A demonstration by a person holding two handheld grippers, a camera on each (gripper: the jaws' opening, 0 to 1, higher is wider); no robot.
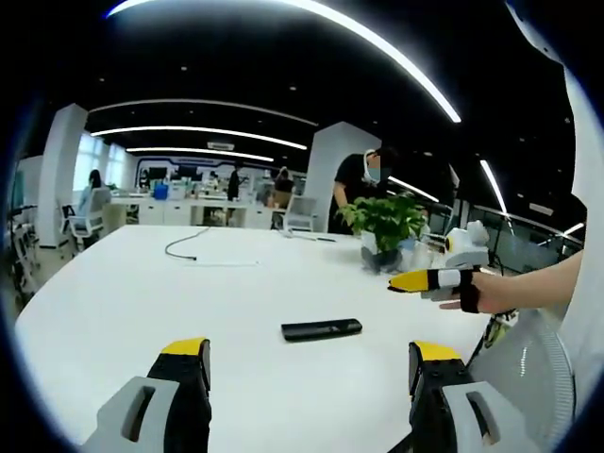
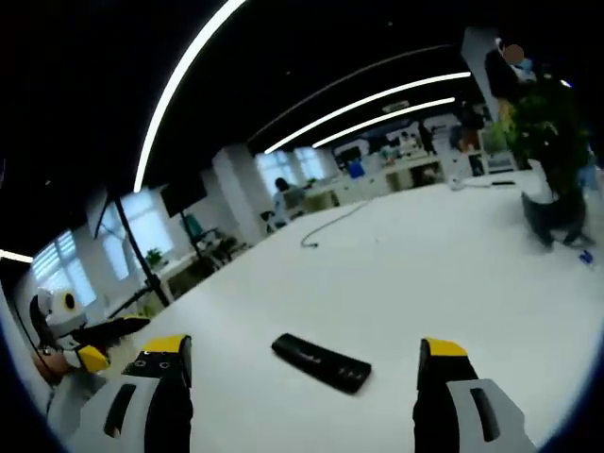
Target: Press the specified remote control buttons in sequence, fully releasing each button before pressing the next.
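Observation:
A black remote control lies flat on the white table. It rests just ahead of my left gripper, whose jaws stand wide apart and empty. My right gripper enters the left gripper view from the right, held by a hand above the table, right of the remote. In the right gripper view the remote lies between and just beyond my right gripper, also open and empty. My left gripper shows at that view's lower left. Neither gripper touches the remote.
A potted green plant stands on the table's far side, small items beside it. A thin cable lies further back. A person stands behind the plant. Desks and chairs fill the office beyond.

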